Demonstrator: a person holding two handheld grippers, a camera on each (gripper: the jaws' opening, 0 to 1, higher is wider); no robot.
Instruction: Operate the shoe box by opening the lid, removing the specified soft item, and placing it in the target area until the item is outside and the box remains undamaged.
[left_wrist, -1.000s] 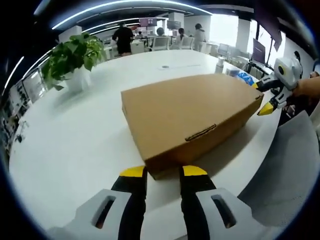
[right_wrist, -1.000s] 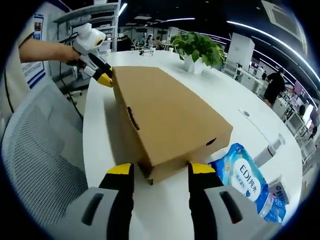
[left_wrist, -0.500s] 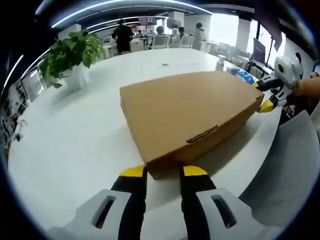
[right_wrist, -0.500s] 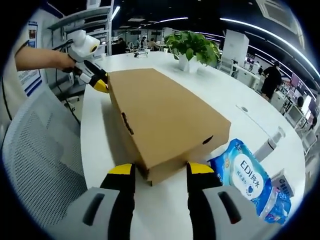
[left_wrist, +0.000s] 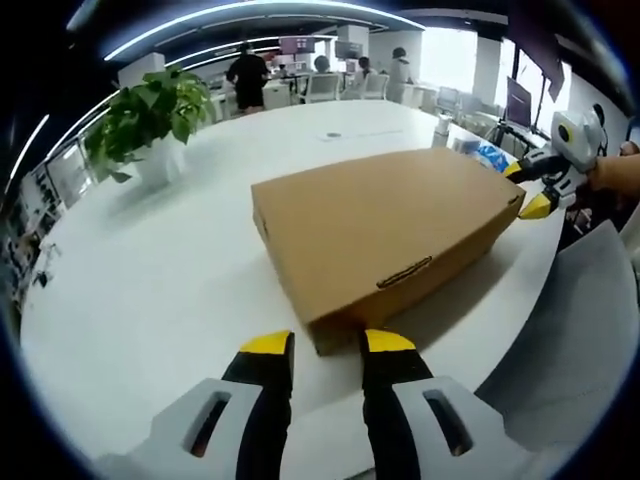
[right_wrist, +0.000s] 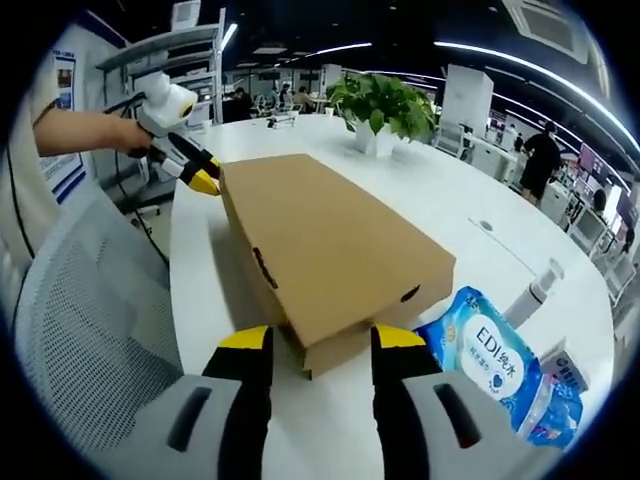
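My left claw (left_wrist: 325, 344) and right claw (right_wrist: 310, 340), both spread, now straddle opposite ends of the box (left_wrist: 385, 225). It has swung slightly on the bench (left_wrist: 150, 280); the lid remains closed, so I judge lifting comes next.

— Any words to read?
— "EDI" in big letters on the blue and white soft pack (right_wrist: 487, 350), with Chinese signs beside, too small to read. No words on the brown box (right_wrist: 325, 245).

Bright, even light falls from ceiling strip lights (left_wrist: 250, 10) and glares off the white bench (left_wrist: 150, 270). The shoe box (left_wrist: 385, 235) casts a soft shadow beside itself. Fisheye bending curves the edges; far background slightly soft.
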